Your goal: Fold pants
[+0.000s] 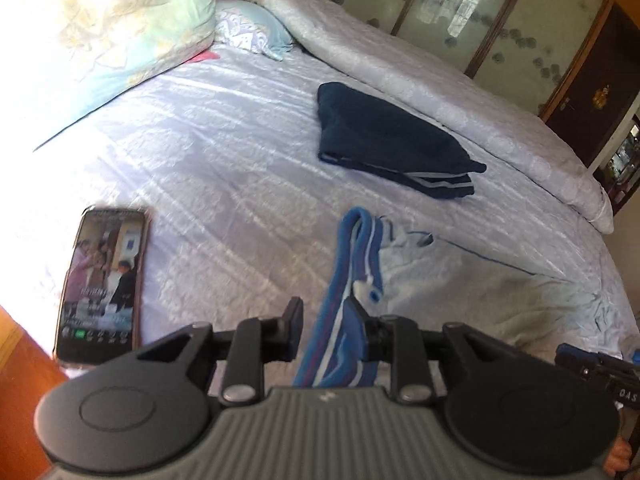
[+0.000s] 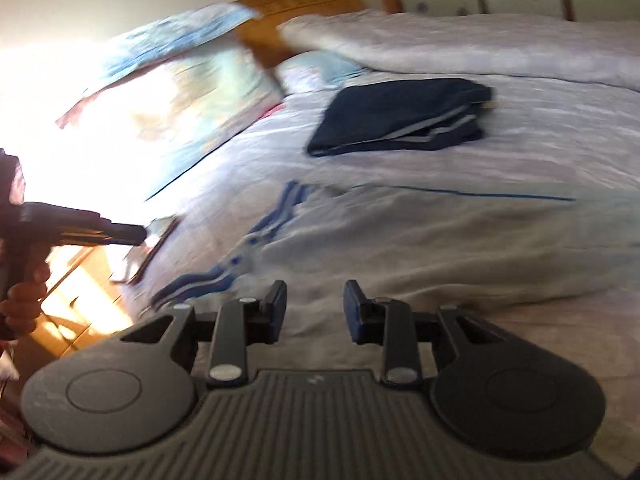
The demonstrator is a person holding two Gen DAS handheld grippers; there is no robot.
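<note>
Light grey pants (image 1: 460, 280) with a blue-and-white striped waistband (image 1: 352, 248) lie spread on the bed. In the left wrist view my left gripper (image 1: 330, 320) has its fingers apart, and the waistband passes between them and drapes over the right finger (image 1: 360, 316). In the right wrist view the same pants (image 2: 440, 240) lie ahead, with the waistband (image 2: 256, 236) to the left. My right gripper (image 2: 314, 304) is open and empty, just above the grey fabric. The left gripper also shows in the right wrist view (image 2: 120, 232).
Folded dark navy pants (image 1: 392, 144) with grey stripes lie further up the bed (image 2: 400, 116). A lit phone (image 1: 104, 284) lies at the bed's left edge. Pillows (image 1: 112, 28) and a rolled quilt (image 1: 440, 92) sit behind. A wooden bedside unit (image 2: 80, 300) stands left.
</note>
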